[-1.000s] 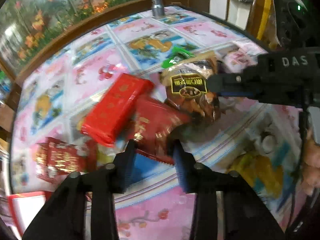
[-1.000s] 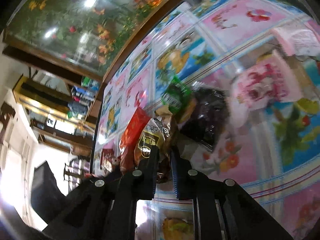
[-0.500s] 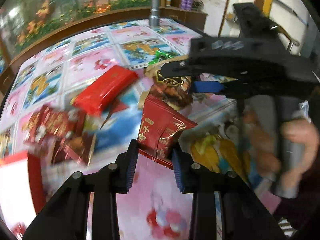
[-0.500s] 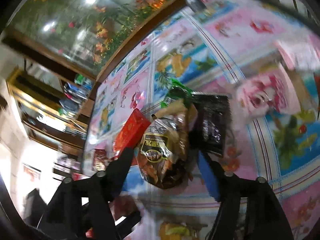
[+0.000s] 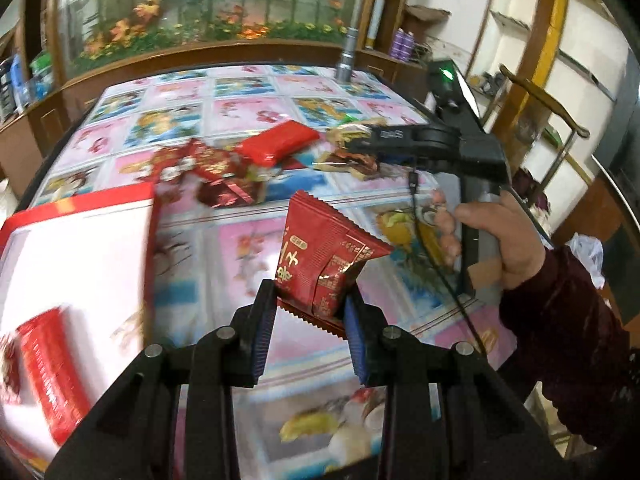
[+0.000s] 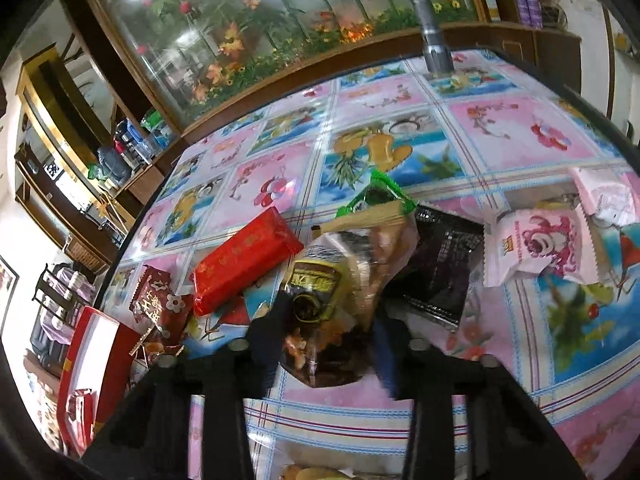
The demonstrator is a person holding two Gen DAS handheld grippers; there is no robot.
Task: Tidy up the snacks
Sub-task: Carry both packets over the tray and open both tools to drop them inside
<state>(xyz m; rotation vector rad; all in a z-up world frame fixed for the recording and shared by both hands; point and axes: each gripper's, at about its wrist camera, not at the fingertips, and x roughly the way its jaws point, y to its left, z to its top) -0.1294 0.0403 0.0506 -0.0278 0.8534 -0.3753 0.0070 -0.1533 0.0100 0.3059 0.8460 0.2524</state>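
Jaws of the left gripper (image 5: 310, 312) stay clamped on the dark red sachet (image 5: 326, 258), now lifted clear of the tablecloth (image 5: 240, 92) beside the red box (image 5: 76, 216). The right gripper (image 6: 324, 336), pinched shut a second ago, now stands wide around the brown snack bag (image 6: 340, 300).

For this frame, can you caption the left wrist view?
Left gripper lifts a dark red snack packet beside the red-rimmed box.

A flashlight (image 6: 432, 36) stands upright on the floral tablecloth (image 6: 520, 128).
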